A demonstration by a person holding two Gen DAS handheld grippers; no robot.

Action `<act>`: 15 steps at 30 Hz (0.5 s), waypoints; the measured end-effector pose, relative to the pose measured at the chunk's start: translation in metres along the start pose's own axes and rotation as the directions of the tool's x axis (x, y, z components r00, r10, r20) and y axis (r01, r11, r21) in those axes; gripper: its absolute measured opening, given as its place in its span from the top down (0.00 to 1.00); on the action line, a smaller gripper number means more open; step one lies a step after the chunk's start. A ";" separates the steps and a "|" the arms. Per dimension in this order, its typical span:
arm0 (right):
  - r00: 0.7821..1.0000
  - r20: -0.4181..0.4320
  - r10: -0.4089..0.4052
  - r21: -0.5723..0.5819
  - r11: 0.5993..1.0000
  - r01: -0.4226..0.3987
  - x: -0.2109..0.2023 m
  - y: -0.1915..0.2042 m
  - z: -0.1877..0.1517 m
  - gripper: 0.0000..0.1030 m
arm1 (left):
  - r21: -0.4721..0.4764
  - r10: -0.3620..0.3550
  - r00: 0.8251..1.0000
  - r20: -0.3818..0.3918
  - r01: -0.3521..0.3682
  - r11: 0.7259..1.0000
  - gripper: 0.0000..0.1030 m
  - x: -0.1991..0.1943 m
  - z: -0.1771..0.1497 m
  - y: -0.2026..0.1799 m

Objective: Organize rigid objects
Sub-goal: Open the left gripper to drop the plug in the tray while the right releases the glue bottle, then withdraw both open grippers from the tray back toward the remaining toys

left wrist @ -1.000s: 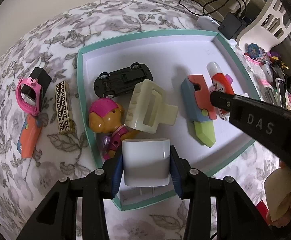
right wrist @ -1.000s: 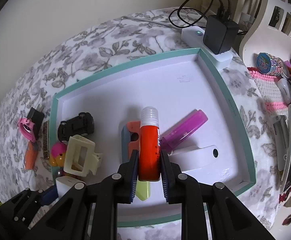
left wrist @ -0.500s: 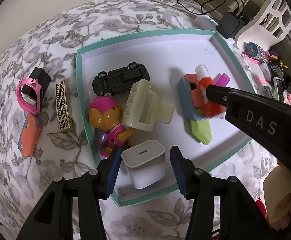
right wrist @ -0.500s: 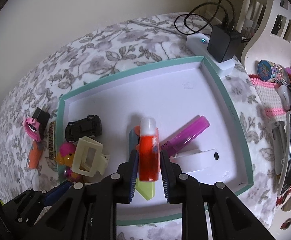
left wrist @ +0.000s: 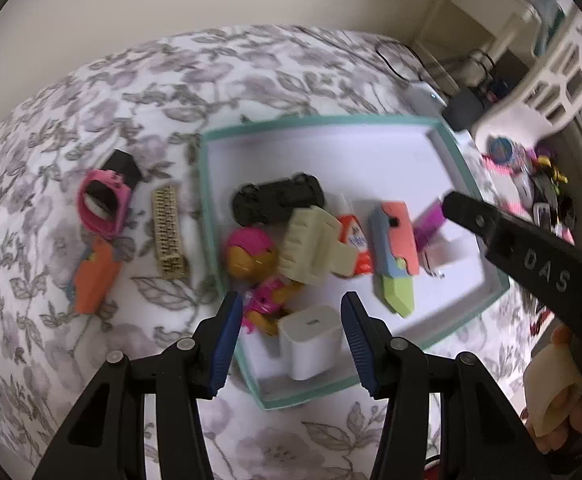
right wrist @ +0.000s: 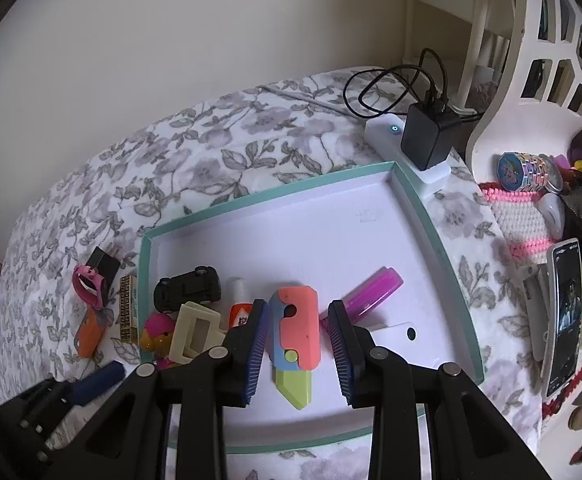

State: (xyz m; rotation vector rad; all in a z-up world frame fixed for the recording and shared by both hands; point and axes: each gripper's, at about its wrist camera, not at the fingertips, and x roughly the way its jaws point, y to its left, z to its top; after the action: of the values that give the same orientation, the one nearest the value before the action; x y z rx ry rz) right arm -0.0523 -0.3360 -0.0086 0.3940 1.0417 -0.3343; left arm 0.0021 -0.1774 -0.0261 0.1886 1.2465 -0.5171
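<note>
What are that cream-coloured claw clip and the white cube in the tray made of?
The claw clip looks like matte moulded plastic: cream, with stiff moulded teeth. The white cube, seemingly a charger, looks like smooth glossy plastic, with rounded edges and a soft sheen. Both sit in the tray.

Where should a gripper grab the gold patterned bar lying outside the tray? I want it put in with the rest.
Grip the gold patterned bar across its narrow width, near the middle, coming straight down from above. It lies flat on the floral cover, long and thin, with bare fabric along both long sides, so the fingers should fit. The tray wall stands close on one side.
</note>
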 end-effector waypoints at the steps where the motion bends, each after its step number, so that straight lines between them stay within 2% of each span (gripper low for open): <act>1: 1.000 0.002 0.000 -0.001 1.000 0.000 -0.001 0.000 0.000 0.67 | -0.013 0.007 1.000 0.008 -0.007 1.000 0.49 -0.003 0.001 0.004; 8: 1.000 -0.004 -0.009 -0.017 1.000 0.009 0.001 0.004 -0.002 0.67 | -0.111 0.043 0.998 0.048 -0.038 0.993 0.49 -0.014 0.006 0.036; 15: 1.000 -0.004 -0.020 -0.059 0.998 0.019 0.003 0.016 -0.005 0.67 | -0.185 0.083 0.995 0.064 -0.069 0.980 0.44 -0.021 0.008 0.060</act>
State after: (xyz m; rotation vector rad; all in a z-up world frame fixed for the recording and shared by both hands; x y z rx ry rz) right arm -0.0474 -0.3198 -0.0106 0.3323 1.0578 -0.3197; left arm 0.0326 -0.1228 -0.0121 0.0618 1.2043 -0.3384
